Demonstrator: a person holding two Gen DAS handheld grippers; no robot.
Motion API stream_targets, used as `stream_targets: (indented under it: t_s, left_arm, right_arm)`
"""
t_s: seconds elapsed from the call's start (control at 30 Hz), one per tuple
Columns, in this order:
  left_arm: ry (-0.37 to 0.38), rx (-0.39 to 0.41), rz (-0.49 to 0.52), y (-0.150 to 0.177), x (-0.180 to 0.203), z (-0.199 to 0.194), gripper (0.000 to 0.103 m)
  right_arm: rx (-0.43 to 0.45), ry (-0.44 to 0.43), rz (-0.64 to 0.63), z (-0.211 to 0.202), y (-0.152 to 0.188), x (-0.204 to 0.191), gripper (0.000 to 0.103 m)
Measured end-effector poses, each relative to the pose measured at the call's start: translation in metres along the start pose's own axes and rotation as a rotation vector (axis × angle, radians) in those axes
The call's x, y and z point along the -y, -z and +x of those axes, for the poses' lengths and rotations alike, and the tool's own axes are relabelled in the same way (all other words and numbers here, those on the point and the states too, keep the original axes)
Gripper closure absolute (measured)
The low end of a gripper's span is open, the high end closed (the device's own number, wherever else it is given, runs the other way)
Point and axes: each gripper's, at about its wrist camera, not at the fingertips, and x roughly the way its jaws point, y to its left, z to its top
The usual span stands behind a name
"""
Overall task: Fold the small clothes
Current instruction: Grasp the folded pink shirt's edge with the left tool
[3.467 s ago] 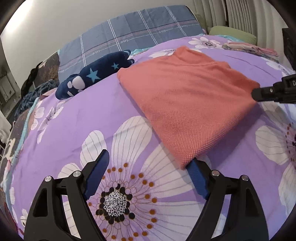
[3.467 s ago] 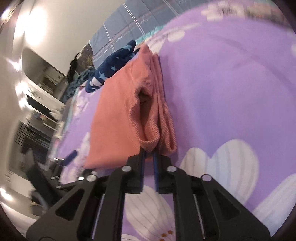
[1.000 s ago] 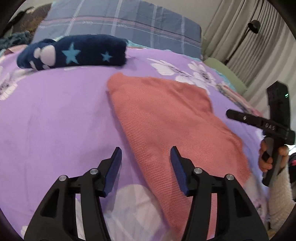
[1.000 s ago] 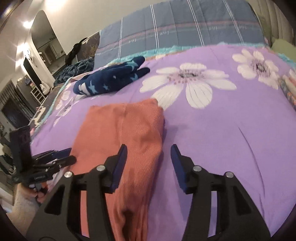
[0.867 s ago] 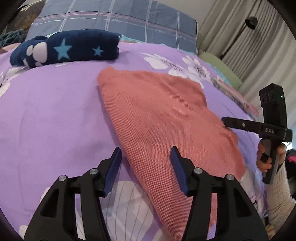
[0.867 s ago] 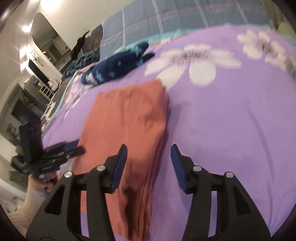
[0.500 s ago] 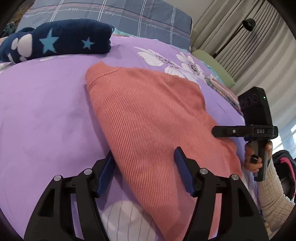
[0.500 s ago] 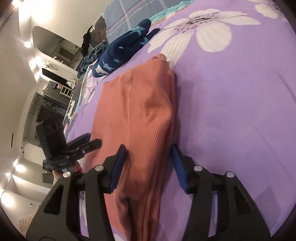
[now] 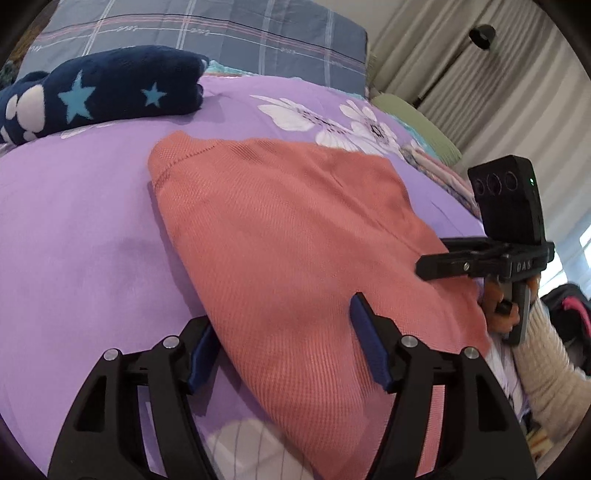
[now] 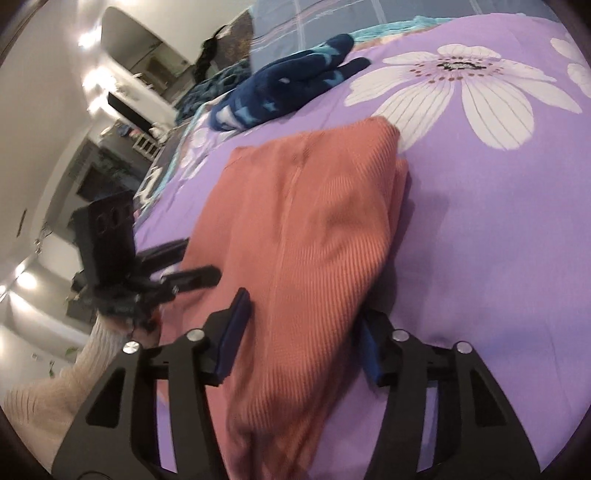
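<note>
Purple bedding printed with big white flowers [image 9: 74,229] covers the bed and carries everything in view. Nearest the left wrist camera, the left gripper [image 9: 284,343] stands spread, its blue pads on either side of the near left edge of a folded salmon-coloured knitted garment [image 9: 280,236]; the left pad sits low at the fabric's border on the purple sheet, the right pad rests over the cloth, and neither visibly pinches it. From the other side, the right gripper [image 10: 301,332] likewise stands parted, straddling the garment's thick folded right edge, one pad on top of the fabric, the other down beside the fold against the sheet; I see no squeeze on the cloth. Each gripper shows in the other's view, held by a hand [image 9: 498,306] in a cream ribbed sleeve [image 10: 44,406]. The garment lies flat in the middle of the bed, stretching away from both grippers. Beyond its far end lies a navy plush item with light blue stars [image 9: 107,92], apart from it. Farther still sits a grey-blue plaid pillow [image 9: 207,33], with pale curtains [image 9: 461,66] to the right.
</note>
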Motion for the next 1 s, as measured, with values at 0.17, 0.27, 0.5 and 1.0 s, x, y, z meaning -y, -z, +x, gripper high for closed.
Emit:
stream_targets:
  t_s: [0.17,0.27,0.5,1.0]
  left_arm:
    - [0.025,0.002,0.011,0.004,-0.002,0.000,0.035]
    - [0.017,0.004,0.025,0.004,0.002,0.003,0.034]
    - [0.011,-0.004,0.052,-0.006,0.007,0.014,0.031]
    - [-0.009,-0.003,0.048,-0.001,0.005,0.005,0.042]
  right_arm:
    - [0.001,-0.095,0.044,-0.005,0.005,0.015,0.054]
    - [0.001,-0.098,0.025,0.000,0.002,0.013,0.055]
    - [-0.030,-0.126,0.025,0.023,-0.016,0.008,0.060]
    - [-0.035,0.019,0.006,-0.006,0.004,0.001,0.058]
